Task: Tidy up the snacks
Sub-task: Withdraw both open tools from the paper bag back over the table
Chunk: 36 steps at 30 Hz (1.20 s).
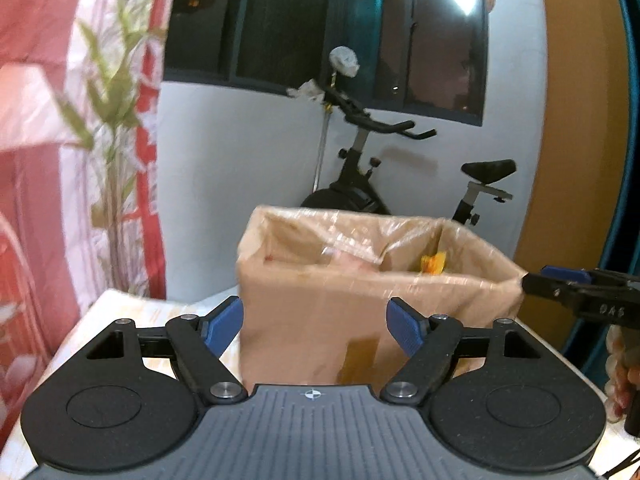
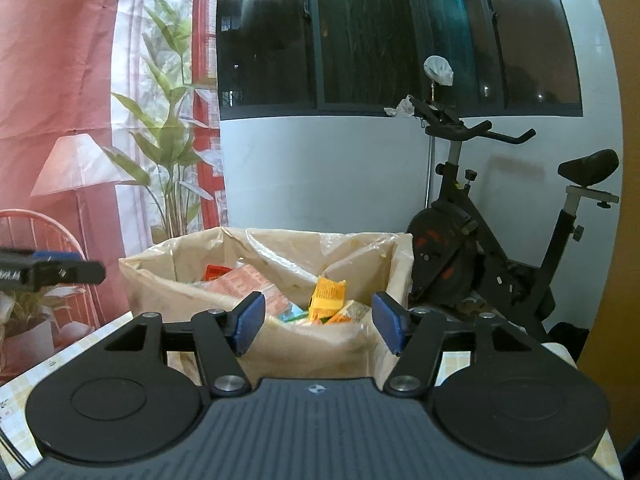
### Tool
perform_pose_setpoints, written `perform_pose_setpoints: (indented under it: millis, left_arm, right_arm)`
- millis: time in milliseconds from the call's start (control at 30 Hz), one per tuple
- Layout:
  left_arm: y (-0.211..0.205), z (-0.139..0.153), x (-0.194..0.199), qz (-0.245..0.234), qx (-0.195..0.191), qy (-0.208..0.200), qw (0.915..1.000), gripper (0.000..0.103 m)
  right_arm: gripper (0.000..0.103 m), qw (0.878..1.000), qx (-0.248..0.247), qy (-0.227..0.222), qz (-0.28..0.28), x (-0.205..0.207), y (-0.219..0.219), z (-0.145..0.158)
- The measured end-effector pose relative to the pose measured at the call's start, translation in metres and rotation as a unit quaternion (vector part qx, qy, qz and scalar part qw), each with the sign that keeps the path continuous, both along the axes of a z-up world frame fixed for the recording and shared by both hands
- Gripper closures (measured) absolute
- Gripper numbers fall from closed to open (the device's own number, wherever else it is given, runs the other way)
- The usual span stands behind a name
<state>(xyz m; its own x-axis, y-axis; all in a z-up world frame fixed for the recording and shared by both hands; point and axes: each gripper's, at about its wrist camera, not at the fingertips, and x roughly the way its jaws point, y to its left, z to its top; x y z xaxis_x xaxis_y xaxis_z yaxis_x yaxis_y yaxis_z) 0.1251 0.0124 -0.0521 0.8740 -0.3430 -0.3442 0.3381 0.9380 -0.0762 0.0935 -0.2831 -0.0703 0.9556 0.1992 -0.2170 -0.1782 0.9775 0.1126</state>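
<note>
Brown cardboard box (image 2: 360, 344), lined with clear, glossy plastic. Inside: yellow-orange packet (image 2: 327, 295), red packet (image 2: 216, 271), pink-printed pack (image 2: 256, 286) to its left. Both grippers black with blue jaw pads: left gripper (image 1: 315, 322), right gripper (image 2: 318, 322). Counter (image 2: 60, 364) pale cream with faint yellow check. Left backdrop (image 2: 60, 80) salmon-red, printed with green leaves. Far wall (image 2: 320, 172) pale grey-white; exercise bike (image 2: 480, 248) black.

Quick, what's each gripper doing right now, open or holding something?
Left gripper: open, holding nothing, facing the cardboard box.
Right gripper: open, holding nothing, over the box's snacks.
</note>
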Motion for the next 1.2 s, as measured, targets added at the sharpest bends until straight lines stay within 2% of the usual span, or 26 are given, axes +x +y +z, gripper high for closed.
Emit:
perform_pose_setpoints:
  millis: [367, 700, 1033, 1100, 1200]
  left_arm:
    - [0.015, -0.049, -0.011, 0.036, -0.012, 0.069, 0.9969, 0.024]
    - [0.016, -0.087, -0.011, 0.052, 0.01, 0.114, 0.9921, 0.028]
    - [0.005, -0.111, -0.013, 0.045, 0.032, 0.146, 0.9878, 0.033]
    - [0.003, -0.114, -0.012, 0.04, 0.032, 0.15, 0.9873, 0.039]
    - [-0.002, -0.12, -0.011, 0.031, 0.035, 0.159, 0.9861, 0.041]
  right_arm:
    - [0.04, 1.0, -0.007, 0.013, 0.01, -0.025, 0.013, -0.039]
    - [0.04, 0.997, -0.008, 0.073, 0.03, -0.026, 0.025, -0.098]
    - [0.04, 0.993, -0.027, 0.116, 0.025, -0.013, 0.028, -0.15]
    - [0.04, 0.991, -0.031, 0.125, 0.024, -0.009, 0.028, -0.158]
    - [0.04, 0.99, -0.03, 0.134, 0.023, -0.005, 0.027, -0.163]
